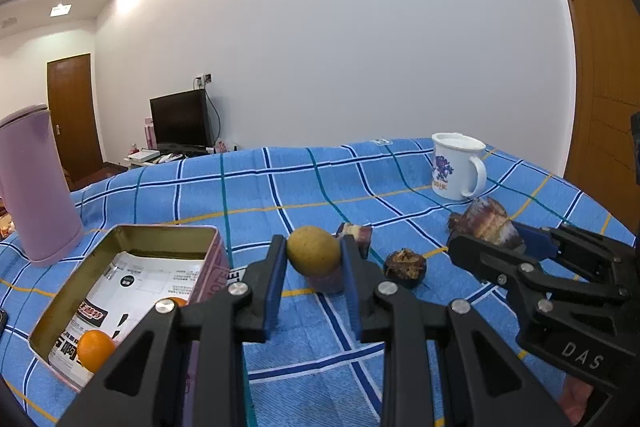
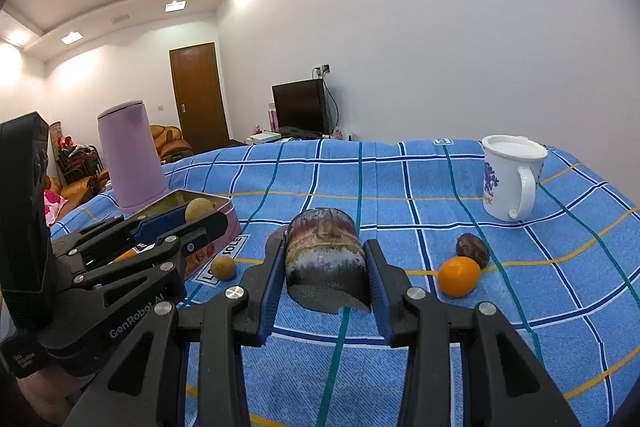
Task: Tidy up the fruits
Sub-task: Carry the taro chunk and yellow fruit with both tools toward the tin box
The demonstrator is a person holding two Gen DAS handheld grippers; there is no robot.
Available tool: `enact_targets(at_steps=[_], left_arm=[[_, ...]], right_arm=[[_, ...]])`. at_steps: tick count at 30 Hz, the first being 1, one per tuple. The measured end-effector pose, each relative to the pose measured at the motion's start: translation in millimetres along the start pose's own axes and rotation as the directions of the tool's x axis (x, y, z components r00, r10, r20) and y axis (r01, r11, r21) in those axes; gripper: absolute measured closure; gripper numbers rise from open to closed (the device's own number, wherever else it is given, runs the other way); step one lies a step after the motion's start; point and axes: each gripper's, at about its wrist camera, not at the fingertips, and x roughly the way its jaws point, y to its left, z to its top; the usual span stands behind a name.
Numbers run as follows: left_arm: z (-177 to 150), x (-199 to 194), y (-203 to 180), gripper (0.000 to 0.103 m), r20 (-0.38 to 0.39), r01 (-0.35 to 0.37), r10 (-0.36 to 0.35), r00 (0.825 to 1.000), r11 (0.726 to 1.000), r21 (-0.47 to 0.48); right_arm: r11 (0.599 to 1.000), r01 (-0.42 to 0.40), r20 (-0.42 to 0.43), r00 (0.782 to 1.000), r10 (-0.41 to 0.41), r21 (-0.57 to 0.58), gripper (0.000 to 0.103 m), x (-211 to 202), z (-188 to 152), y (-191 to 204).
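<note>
My left gripper [image 1: 313, 261] is shut on a round yellow-brown fruit [image 1: 314, 250], held a little above the blue checked cloth just right of the open tin [image 1: 208, 239]. An orange [image 1: 95, 350] lies in the tin. My right gripper [image 2: 326, 267] is shut on a brown-purple cylindrical chunk [image 2: 326, 255], held just over its shadow on the cloth. In the left wrist view that right gripper [image 1: 490, 241] and chunk [image 1: 488, 219] are at the right. In the right wrist view the left gripper [image 2: 200, 219] holds its fruit [image 2: 200, 209] by the tin [image 2: 226, 211].
On the cloth lie another orange [image 2: 459, 275], a dark brown fruit [image 2: 473, 249], a small yellow-brown fruit [image 2: 223, 267] and a reddish chunk [image 1: 356, 233]. A white mug [image 2: 508, 179] stands far right, a pink kettle [image 2: 132, 163] far left behind the tin.
</note>
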Motion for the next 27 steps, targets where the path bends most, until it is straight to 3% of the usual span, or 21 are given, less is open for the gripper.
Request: enact_targets(at_steps=[10,27], left_arm=[[0.3,-9.0,-1.4,0.075,0.049,-0.016,0.016,0.999,1.000,0.004],[-2.3,-11.5,24.8,0.075,0.019,-0.078,0.079,0.997,0.997,-0.027]], right_arm=[[1.000,-0.004,0.053,0.999,0.005,-0.020,0.062,-10.7,-1.3,4.6],[0.998,-0.034,0.066,0.997,0.037,-0.053,0.062,-3.0,2.0,25.6]])
